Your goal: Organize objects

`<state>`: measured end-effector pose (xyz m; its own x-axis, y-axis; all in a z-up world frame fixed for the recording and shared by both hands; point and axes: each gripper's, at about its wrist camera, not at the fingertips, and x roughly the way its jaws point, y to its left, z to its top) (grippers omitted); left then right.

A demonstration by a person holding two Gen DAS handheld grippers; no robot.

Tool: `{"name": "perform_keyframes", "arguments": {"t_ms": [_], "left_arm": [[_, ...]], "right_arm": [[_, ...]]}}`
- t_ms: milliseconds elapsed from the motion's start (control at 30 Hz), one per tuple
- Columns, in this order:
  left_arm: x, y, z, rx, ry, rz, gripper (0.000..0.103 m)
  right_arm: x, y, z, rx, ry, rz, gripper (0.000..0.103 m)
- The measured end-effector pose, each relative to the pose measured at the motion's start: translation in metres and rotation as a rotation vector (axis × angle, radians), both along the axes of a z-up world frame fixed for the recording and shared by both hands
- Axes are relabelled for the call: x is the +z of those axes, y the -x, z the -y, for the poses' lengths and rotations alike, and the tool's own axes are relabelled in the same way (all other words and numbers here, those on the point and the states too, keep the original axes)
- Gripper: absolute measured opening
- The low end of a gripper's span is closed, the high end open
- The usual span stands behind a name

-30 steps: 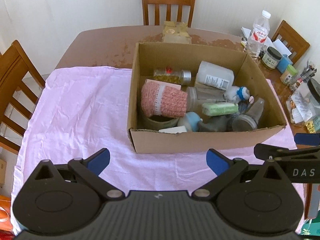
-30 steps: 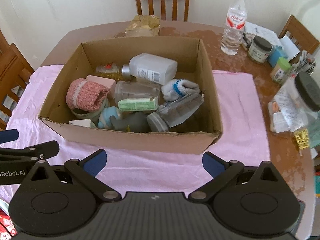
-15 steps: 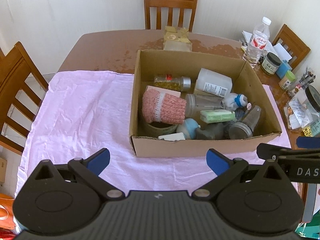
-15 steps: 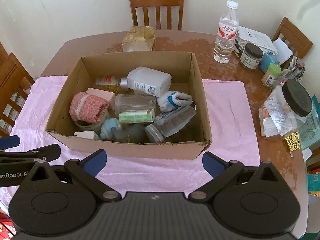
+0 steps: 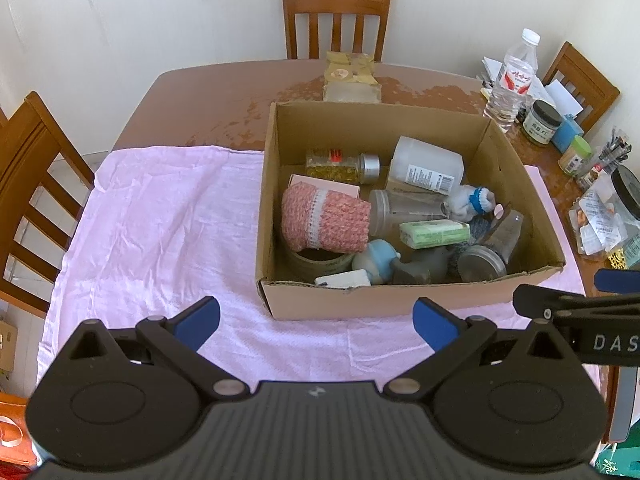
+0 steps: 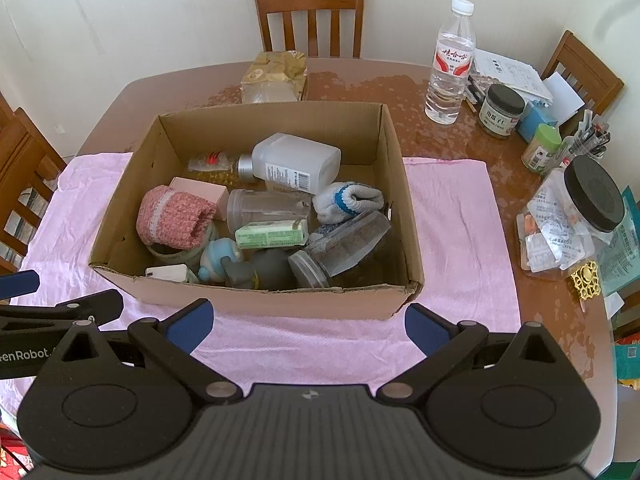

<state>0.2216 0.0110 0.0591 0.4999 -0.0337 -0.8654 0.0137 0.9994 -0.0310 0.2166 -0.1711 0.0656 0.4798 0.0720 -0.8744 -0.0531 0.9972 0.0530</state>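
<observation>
1. Both grippers hover above the near edge of the table (image 6: 400,88), side by side. The left gripper (image 5: 316,322) and the right gripper (image 6: 306,326) each have their jaws spread wide and hold nothing.
2. The task's things lie heaped in the cardboard box (image 6: 260,300), which sits on a pink cloth (image 5: 160,232). Among them are a pink knitted piece (image 5: 324,220), a white jug (image 6: 298,162), a green packet (image 6: 272,234), a rolled white-and-blue sock (image 6: 348,200), a clear jar on its side (image 6: 340,246), a small bottle of yellow bits (image 5: 342,164) and a blue-capped figure (image 6: 220,258).
3. The cloth around the box is bare. The scene fits two stages — the things gathered into the box, or the things waiting to be taken out and laid on the cloth. The pictures do not settle which.
4. For any reach into the box, the operator would do well to come in from above and clear the near wall, since the grippers sit low in front of it.
5. Top-lying, free things are the safer picks — the knitted piece and the green packet rest on others and should lift without dragging neighbours.
6. The jar and jug are smooth and round, so a grip across the narrow part would likely hold better.
7. The clutter at the table's right — a water bottle (image 6: 450,68), a big black-lidded jar (image 6: 576,224) — stands well apart from the box.
</observation>
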Motion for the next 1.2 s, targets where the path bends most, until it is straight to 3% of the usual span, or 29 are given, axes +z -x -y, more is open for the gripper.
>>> {"name": "perform_keyframes", "arguments": {"t_ms": [1200], "left_arm": [[0.0026, 0.0004, 0.0053, -0.015, -0.018, 0.005, 0.102]], "right_arm": [[0.0034, 0.0008, 0.0027, -0.013, 0.001, 0.008, 0.103]]}}
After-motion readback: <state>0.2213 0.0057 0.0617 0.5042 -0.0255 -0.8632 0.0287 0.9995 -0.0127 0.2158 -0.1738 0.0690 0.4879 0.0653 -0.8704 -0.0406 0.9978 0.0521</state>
